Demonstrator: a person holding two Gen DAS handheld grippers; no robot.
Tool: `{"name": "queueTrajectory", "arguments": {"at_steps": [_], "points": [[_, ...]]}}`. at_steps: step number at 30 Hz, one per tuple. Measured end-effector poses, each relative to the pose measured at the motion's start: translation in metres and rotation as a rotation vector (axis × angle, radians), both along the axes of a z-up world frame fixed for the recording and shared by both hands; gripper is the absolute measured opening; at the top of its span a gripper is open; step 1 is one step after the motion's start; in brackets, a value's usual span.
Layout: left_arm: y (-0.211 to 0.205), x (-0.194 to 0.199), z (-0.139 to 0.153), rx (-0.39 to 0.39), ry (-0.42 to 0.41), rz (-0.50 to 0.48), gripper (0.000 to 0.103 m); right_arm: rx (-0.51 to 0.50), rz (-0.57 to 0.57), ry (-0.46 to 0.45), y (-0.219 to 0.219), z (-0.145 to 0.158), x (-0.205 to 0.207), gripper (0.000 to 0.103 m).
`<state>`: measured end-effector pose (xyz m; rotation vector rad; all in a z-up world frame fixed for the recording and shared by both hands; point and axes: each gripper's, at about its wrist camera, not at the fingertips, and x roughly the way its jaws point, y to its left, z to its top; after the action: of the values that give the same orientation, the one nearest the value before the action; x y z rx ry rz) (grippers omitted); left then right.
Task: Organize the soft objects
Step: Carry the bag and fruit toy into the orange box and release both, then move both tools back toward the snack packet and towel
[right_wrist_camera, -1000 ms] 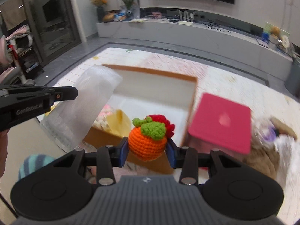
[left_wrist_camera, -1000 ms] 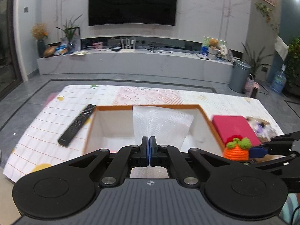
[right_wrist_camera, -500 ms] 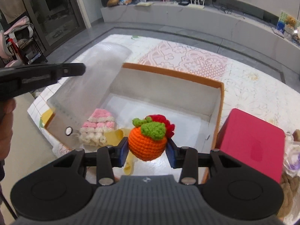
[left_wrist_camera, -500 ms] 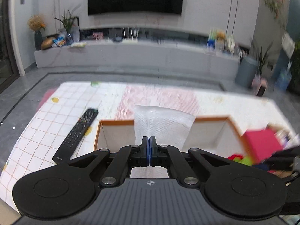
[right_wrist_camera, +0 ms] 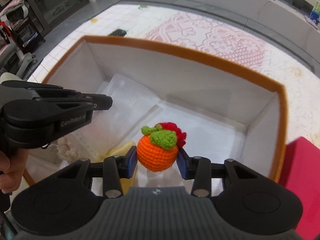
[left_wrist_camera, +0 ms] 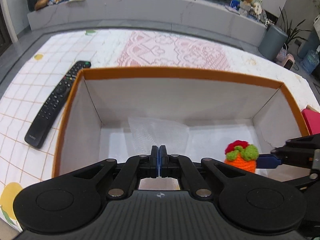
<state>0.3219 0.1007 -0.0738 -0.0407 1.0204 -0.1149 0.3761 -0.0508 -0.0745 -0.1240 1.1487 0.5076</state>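
An orange-rimmed white box [left_wrist_camera: 180,73] stands in front of both grippers; it also shows in the right wrist view [right_wrist_camera: 210,57]. My left gripper [left_wrist_camera: 159,160] is shut on a clear plastic bag [left_wrist_camera: 158,134] that hangs down into the box; the bag shows again in the right wrist view [right_wrist_camera: 128,104]. My right gripper [right_wrist_camera: 157,160] is shut on an orange crocheted fruit [right_wrist_camera: 157,152] with green leaves and a red tuft, held inside the box above its floor. The fruit shows in the left wrist view [left_wrist_camera: 241,158]. A pink-white knitted piece [right_wrist_camera: 66,150] and a yellow cloth [right_wrist_camera: 122,152] lie in the box's near corner.
A black remote control [left_wrist_camera: 57,102] lies left of the box on the checked tablecloth [left_wrist_camera: 30,76]. A magenta box [right_wrist_camera: 302,180] stands right of the orange box. A grey TV bench [left_wrist_camera: 140,10] runs along the far wall.
Both grippers have tipped down and moved into the box. The plastic bag has gone from above the rim down inside. The crocheted fruit has moved lower, over the box floor.
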Motion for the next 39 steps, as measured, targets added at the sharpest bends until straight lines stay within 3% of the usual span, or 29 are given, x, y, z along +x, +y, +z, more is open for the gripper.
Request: {"name": "queueTrajectory", "arguments": {"at_steps": [10, 12, 15, 18, 22, 31, 39], "points": [[0.005, 0.006, 0.000, 0.009, 0.052, 0.021, 0.009, -0.043, 0.005, 0.042, 0.013, -0.017, 0.009, 0.042], [0.006, 0.004, 0.002, 0.010, 0.062, 0.030, 0.021, -0.045, 0.003, 0.039, 0.013, -0.017, 0.008, 0.043], [0.006, -0.001, 0.008, 0.009, 0.059, 0.037, 0.028, -0.037, -0.005, 0.027, 0.010, -0.013, 0.005, 0.050], [0.007, -0.010, 0.019, 0.017, 0.034, 0.044, 0.034, -0.034, -0.001, 0.009, 0.009, -0.004, 0.000, 0.055], [0.006, -0.027, 0.036, 0.007, -0.012, 0.072, 0.034, -0.025, -0.001, -0.025, 0.003, 0.012, -0.014, 0.055], [-0.015, -0.099, 0.078, -0.046, -0.197, 0.116, 0.034, 0.038, -0.056, -0.161, -0.044, 0.061, -0.076, 0.055], [-0.046, -0.153, 0.078, -0.119, -0.273, 0.125, 0.034, 0.059, -0.131, -0.234, -0.107, 0.075, -0.148, 0.059]]}}
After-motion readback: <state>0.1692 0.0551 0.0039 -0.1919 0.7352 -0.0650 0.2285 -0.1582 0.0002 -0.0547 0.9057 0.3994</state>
